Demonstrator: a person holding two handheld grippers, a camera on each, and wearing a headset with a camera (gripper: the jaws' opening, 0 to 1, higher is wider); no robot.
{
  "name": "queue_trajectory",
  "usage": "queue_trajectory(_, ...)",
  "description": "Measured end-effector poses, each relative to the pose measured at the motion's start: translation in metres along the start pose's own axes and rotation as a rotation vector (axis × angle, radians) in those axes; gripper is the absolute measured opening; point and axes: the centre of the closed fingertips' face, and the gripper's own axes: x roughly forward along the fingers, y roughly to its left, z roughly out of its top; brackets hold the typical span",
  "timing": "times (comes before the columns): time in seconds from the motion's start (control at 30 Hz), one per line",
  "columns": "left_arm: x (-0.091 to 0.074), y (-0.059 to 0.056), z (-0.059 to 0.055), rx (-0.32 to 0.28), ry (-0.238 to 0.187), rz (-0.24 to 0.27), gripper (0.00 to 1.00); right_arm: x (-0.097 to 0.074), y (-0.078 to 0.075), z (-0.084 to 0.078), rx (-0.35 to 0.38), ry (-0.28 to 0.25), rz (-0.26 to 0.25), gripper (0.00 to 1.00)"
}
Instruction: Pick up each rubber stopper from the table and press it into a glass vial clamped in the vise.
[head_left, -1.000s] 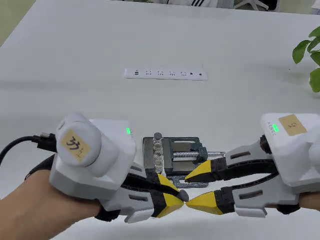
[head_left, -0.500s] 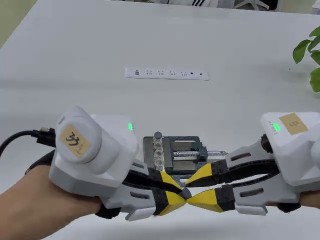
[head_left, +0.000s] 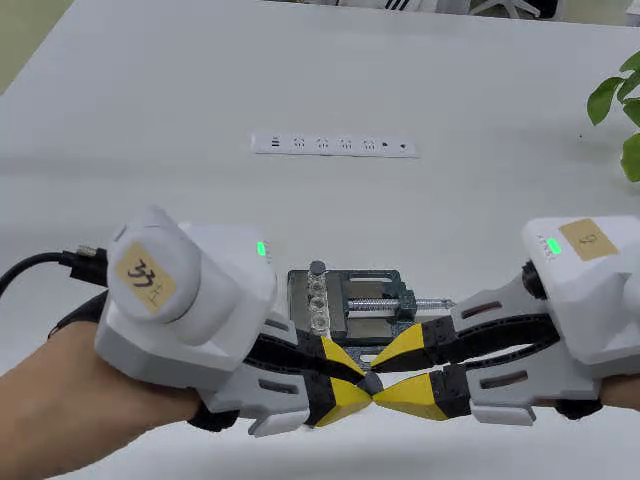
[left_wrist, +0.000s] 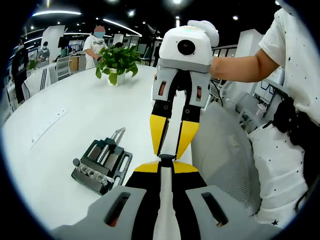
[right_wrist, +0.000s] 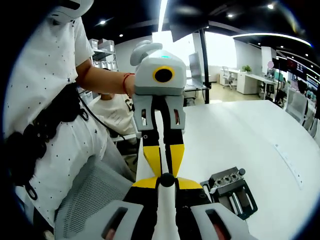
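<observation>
A broad white bench stretches ahead of us, with a power strip lying well beyond both hand-held grippers and a leafy plant off past the right one. Our left hand-held gripper and right hand-held gripper point straight at each other, tip to tip. Between their yellow tips sits a small dark stopper. Both pairs of jaws are drawn in to a narrow gap and pinch it from opposite sides, and the right one's jaws spread a little wider behind the tips. Just beyond the meeting tips stands the vise, with a row of glass vials clamped upright at its left end. The vial farthest from the hand-held grippers carries a second stopper, while the nearer vials stand with open mouths.
</observation>
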Motion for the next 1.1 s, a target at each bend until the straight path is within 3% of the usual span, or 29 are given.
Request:
queue_trajectory(0.67,0.0008,0.0001,0.0018,0.034,0.001,-0.003,0.04,-0.0014,-0.0012,-0.0005,0.051,0.005,0.001,0.06)
queue_trajectory(1.1,-0.0037,0.0019,0.0032,0.030,-0.019,-0.004,0.04,-0.0010,-0.0013,0.0039,0.008,-0.011,0.003,0.05)
